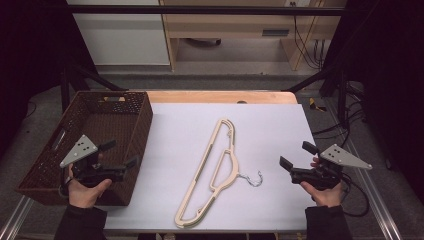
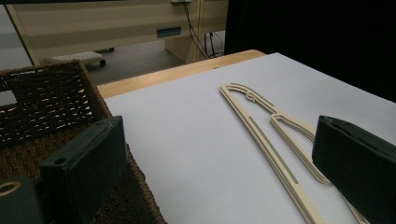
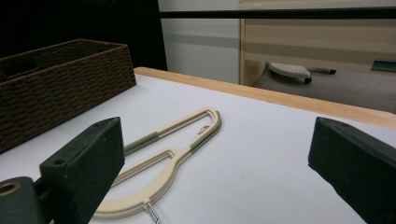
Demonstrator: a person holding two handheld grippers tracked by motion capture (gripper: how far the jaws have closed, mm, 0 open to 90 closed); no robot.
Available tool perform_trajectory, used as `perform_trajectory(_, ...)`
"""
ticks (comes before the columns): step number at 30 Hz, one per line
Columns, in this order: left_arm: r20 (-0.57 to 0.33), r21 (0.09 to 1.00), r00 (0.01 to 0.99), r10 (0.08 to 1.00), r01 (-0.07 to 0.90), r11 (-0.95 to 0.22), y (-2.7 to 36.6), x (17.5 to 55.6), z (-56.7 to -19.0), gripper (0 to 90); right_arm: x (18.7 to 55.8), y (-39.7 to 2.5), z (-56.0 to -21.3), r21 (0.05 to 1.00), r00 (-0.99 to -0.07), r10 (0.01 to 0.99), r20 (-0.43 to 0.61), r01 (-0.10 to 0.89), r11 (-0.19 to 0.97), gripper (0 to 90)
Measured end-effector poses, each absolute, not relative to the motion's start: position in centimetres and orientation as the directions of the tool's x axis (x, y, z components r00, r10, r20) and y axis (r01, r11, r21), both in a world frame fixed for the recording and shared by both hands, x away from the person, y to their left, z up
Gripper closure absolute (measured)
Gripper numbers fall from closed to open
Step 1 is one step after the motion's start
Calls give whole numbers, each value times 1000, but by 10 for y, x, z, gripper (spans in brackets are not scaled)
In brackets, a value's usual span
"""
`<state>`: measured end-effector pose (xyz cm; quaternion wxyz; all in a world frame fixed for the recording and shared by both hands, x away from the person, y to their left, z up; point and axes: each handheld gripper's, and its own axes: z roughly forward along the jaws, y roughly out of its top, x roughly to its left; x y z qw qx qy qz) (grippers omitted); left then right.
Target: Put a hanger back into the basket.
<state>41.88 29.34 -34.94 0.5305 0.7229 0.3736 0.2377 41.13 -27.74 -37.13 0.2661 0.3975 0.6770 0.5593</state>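
A cream plastic hanger with a metal hook lies flat in the middle of the white table top, running from near left to far right. The left gripper view shows the hanger ahead of its jaws; the right gripper view shows the hanger too. My left gripper hovers open over the near right corner of the brown wicker basket, holding nothing. My right gripper is held open to the right of the hanger, apart from it, also with nothing in it.
The basket sits off the table's left edge and looks empty inside. Beyond the far wooden table edge stand light wood furniture and cables on the floor. Black frame bars run along both sides.
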Motion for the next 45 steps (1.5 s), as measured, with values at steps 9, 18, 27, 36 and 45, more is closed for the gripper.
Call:
perform_trajectory(9,-48,940,605,795,296,-168,295,420,-351,29,421,-265,-374,959,-567,822,59,261,111,54)
perform_trajectory(18,-47,937,602,797,303,-174,294,421,-351,30,441,-235,-390,906,-616,786,50,359,223,95)
perform_trajectory(27,-48,936,601,798,306,-174,295,421,-351,34,459,-209,-417,844,-664,746,48,426,325,187)
perform_trajectory(36,-38,932,605,795,308,-190,291,422,-352,35,469,-194,-441,781,-709,701,71,477,403,339)
perform_trajectory(45,-33,929,613,790,311,-202,287,423,-354,35,477,-186,-461,717,-725,682,94,524,459,478)
